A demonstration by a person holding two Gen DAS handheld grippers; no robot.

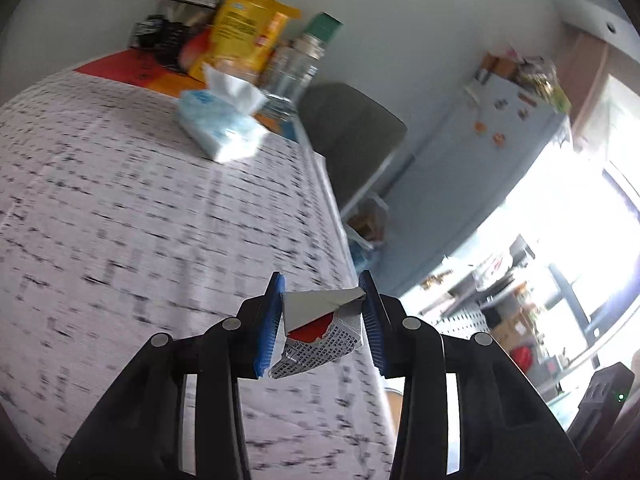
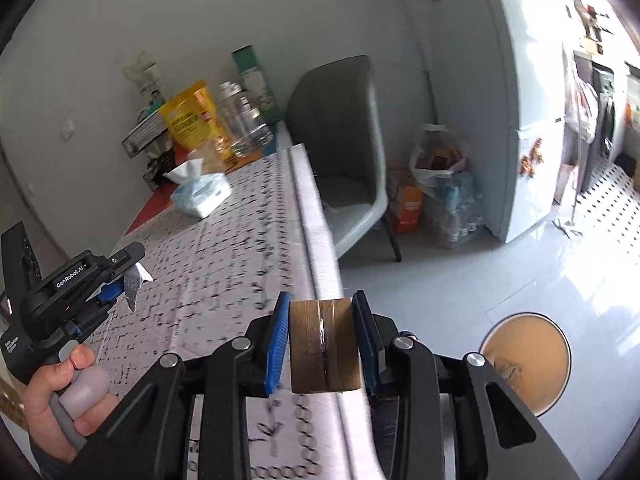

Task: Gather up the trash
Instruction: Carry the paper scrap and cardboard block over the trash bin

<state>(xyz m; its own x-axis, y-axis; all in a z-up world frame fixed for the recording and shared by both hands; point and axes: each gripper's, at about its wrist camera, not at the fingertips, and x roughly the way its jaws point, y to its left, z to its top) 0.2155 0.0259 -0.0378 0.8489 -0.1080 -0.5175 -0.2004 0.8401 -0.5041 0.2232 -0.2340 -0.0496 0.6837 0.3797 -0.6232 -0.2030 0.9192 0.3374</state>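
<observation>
Wrapper scrap (image 1: 320, 330), torn foil, thin and crushable, clamped in left gripper (image 1: 323, 312) above bench (image 1: 120, 220). Taped cardboard box (image 2: 324, 346), light but stiff, squeezed flat-sided in right gripper (image 2: 322, 340) over bench edge; probably slick along tape.

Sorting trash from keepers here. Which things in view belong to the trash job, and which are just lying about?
Job in hand:
- torn wrapper in the left claw
- taped cardboard piece in the right claw
- round bin on the floor

Lying about:
- tissue pack
- yellow pouch
- glass jar
- grey chair
</observation>
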